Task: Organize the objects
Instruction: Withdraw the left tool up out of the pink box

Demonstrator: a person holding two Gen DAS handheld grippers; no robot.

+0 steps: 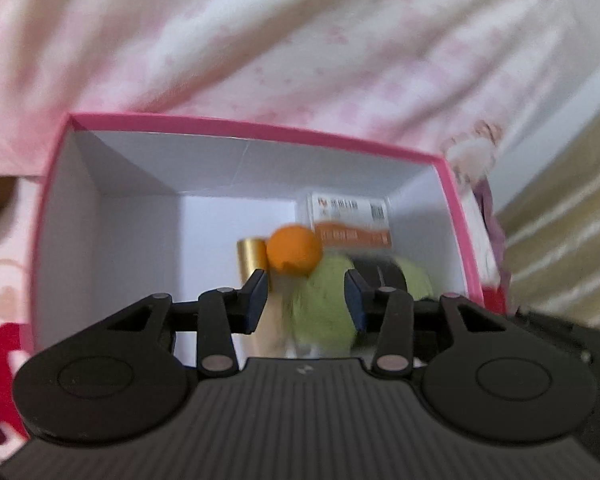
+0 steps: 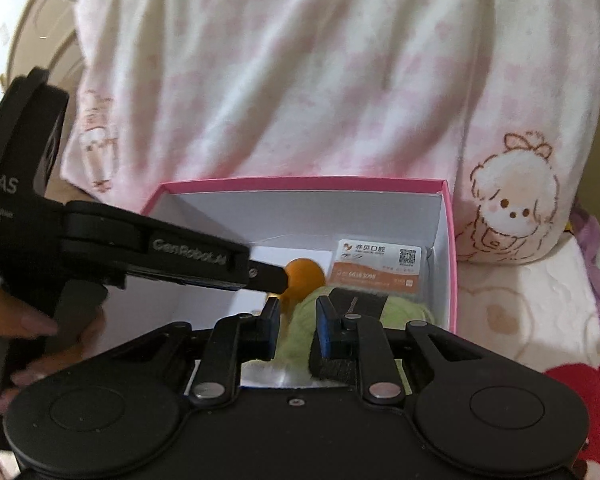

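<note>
A pink-rimmed white box (image 1: 260,128) (image 2: 452,248) holds an orange ball (image 1: 294,250) (image 2: 305,274), a gold tube (image 1: 251,258), a white and orange card packet (image 1: 350,220) (image 2: 376,266) and a green soft thing with a black strap (image 1: 324,304) (image 2: 356,304). My left gripper (image 1: 306,298) hangs open above the box, with the ball blurred just beyond its fingertips; its arm also shows in the right wrist view (image 2: 160,256). My right gripper (image 2: 298,322) is open over the box's near edge, empty, above the green thing.
A pink and white patterned blanket (image 2: 320,80) lies behind and around the box. The person's hand (image 2: 16,320) grips the left handle at the left. Striped beige bedding (image 1: 572,220) lies to the right.
</note>
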